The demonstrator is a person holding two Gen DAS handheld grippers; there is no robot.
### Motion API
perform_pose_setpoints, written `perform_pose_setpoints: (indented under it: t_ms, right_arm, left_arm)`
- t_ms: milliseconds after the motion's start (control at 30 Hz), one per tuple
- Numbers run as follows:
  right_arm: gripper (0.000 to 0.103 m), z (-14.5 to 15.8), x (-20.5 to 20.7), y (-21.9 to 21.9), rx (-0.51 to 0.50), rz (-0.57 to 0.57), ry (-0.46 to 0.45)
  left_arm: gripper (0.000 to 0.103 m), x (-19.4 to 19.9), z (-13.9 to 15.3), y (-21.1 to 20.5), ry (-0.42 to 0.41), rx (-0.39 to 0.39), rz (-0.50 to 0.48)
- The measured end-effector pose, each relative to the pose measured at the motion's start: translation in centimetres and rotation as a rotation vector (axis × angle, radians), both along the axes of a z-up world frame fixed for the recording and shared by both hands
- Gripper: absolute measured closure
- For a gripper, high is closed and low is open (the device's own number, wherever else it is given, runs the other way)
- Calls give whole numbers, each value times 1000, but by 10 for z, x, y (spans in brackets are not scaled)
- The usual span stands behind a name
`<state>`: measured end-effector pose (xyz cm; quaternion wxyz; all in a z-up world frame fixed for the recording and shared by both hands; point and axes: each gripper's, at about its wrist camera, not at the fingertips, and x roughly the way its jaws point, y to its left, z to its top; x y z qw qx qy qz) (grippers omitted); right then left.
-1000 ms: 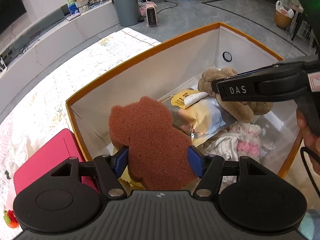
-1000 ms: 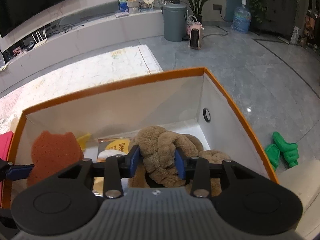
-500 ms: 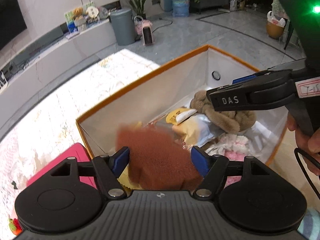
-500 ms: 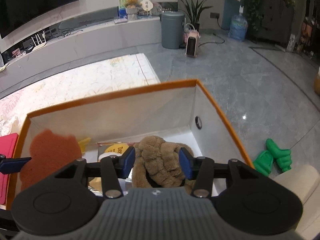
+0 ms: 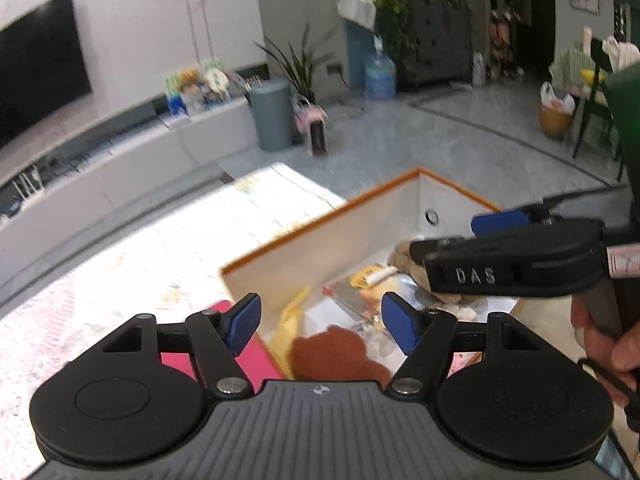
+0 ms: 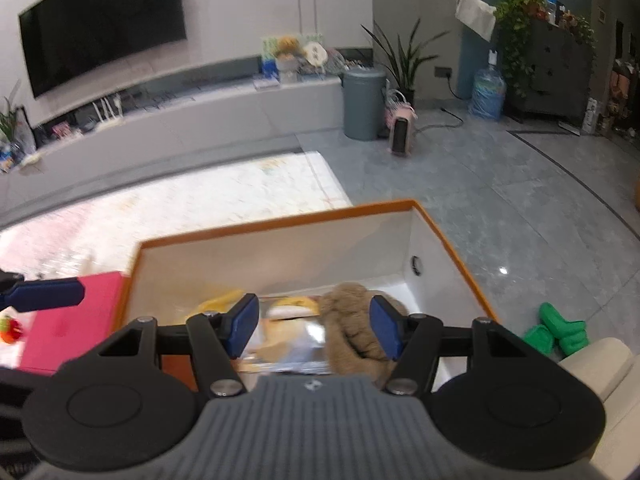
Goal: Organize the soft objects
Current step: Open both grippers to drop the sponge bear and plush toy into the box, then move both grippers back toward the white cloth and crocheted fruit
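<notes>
Above the orange-rimmed box (image 5: pixel 320 224), the left gripper (image 5: pixel 320 322) gapes empty; the right gripper (image 6: pixel 312 326), jaws just widening, grips nothing, tilted downward.

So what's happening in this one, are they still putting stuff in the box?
A person holds a gripper in each hand above the orange-rimmed box. The left gripper is open, the brown bear-shaped sponge lying loose in the box below. The right gripper has just been opening its jaws and holds nothing; the tan plush toy rests inside the box.

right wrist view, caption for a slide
Right gripper, jaws open and just widened, above the brown plush lying in the orange-rimmed box.
</notes>
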<state>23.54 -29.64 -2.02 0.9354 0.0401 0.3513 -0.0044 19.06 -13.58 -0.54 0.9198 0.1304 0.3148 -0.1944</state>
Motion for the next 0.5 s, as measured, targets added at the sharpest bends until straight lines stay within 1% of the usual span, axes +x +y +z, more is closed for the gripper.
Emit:
perform_pose_setpoints:
  t_ms: [133, 233, 367, 500]
  right_arm:
    - [41, 12, -28, 18, 31, 24, -52]
    - [41, 18, -48, 33, 54, 43, -90]
    - [41, 19, -69, 54, 52, 62, -122]
    - [41, 16, -85, 72, 73, 80, -130]
  left_arm:
    - [23, -21, 12, 21, -57, -28, 41]
    - [23, -35, 16, 40, -80, -55, 87]
    - [23, -50, 14, 66, -102, -72, 173]
    - [24, -64, 10, 93, -113, -92, 272]
